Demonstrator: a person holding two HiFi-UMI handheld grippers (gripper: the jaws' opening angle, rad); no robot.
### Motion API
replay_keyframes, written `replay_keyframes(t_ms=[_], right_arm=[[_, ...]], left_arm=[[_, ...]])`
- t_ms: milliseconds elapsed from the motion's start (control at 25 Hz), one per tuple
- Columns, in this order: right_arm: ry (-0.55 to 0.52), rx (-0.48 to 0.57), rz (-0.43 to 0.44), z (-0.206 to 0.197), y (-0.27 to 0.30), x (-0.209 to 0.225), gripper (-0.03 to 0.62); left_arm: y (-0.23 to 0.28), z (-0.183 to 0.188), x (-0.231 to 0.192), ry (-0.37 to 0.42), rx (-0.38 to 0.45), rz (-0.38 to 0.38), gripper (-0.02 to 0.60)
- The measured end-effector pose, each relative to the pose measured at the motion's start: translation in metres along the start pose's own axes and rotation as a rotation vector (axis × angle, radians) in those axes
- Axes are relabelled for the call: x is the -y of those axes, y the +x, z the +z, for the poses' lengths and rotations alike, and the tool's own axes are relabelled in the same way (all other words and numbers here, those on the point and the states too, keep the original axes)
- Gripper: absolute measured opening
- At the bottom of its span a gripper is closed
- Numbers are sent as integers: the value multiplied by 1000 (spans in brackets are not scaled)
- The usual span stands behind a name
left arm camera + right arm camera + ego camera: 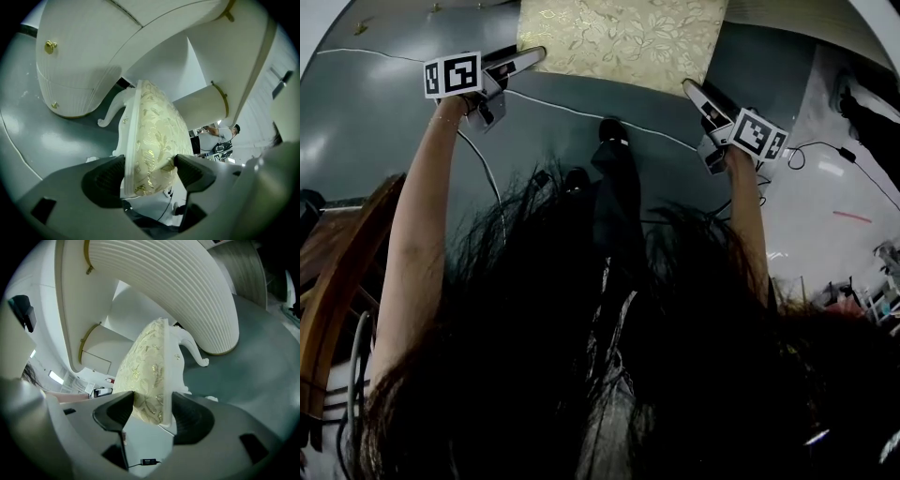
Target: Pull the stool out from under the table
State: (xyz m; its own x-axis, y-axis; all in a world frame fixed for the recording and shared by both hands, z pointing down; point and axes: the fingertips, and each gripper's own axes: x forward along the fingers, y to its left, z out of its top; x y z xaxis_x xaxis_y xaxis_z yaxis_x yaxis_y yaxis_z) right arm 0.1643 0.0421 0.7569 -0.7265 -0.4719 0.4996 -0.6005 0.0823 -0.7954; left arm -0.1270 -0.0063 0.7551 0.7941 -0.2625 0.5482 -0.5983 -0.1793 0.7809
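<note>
two tools [536,53] [688,87] astride stool [623,37], leg [110,114] hidden overhead

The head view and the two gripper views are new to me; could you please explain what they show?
A person holds a two-jaw gripper in each hand. The head view comes from a camera on their head, looking down; hair hides much of it. The other two cameras ride on the grippers, looking along the jaws. On the grey floor stands a gold-cushioned stool, before a white table. The left gripper and right gripper each hold their jaws wide astride a corner of its seat, not visibly squeezing.
</note>
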Motion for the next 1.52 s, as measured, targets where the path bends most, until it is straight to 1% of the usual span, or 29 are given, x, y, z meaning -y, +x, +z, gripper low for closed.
replay_keyframes(t_ms=[80, 240, 320, 440, 600, 680, 880, 1080, 1240, 1320, 1440, 1520], right_arm=[[3, 0, -11, -1, -1, 0, 265], [6, 18, -51, 0, -5, 0, 264], [5, 17, -65, 1, -6, 0, 264], [5, -11, -79, 7, -7, -1, 264], [26, -63, -101, 14, -4, -1, 264], [55, -100, -123, 12, -6, 0, 264], [130, -198, -171, 2, -12, -1, 264], [172, -238, -212, 2, -8, 3, 264], [209, -293, -253, 0, -13, 2, 264], [229, -323, -262, -2, -13, 2, 264], [258, -345, -265, -9, -13, 4, 264], [248, -337, -290, -11, -17, 10, 264]], left_arm=[[-2, -2, 0, -19, 13, 21, 359], [0, -4, 4, -29, 31, 66, 359], [-1, -8, 5, -50, 11, 76, 359], [-1, -14, 8, -95, -27, 73, 359], [-1, -14, 6, -144, -40, 75, 359], [1, -17, 5, -177, -74, 77, 360], [5, -31, 4, -258, -204, 80, 360], [9, -27, -4, -290, -249, 94, 365], [11, -40, -2, -340, -340, 98, 376], [11, -43, -2, -361, -367, 100, 376], [12, -45, -6, -364, -386, 111, 379], [13, -47, -7, -362, -395, 117, 380]])
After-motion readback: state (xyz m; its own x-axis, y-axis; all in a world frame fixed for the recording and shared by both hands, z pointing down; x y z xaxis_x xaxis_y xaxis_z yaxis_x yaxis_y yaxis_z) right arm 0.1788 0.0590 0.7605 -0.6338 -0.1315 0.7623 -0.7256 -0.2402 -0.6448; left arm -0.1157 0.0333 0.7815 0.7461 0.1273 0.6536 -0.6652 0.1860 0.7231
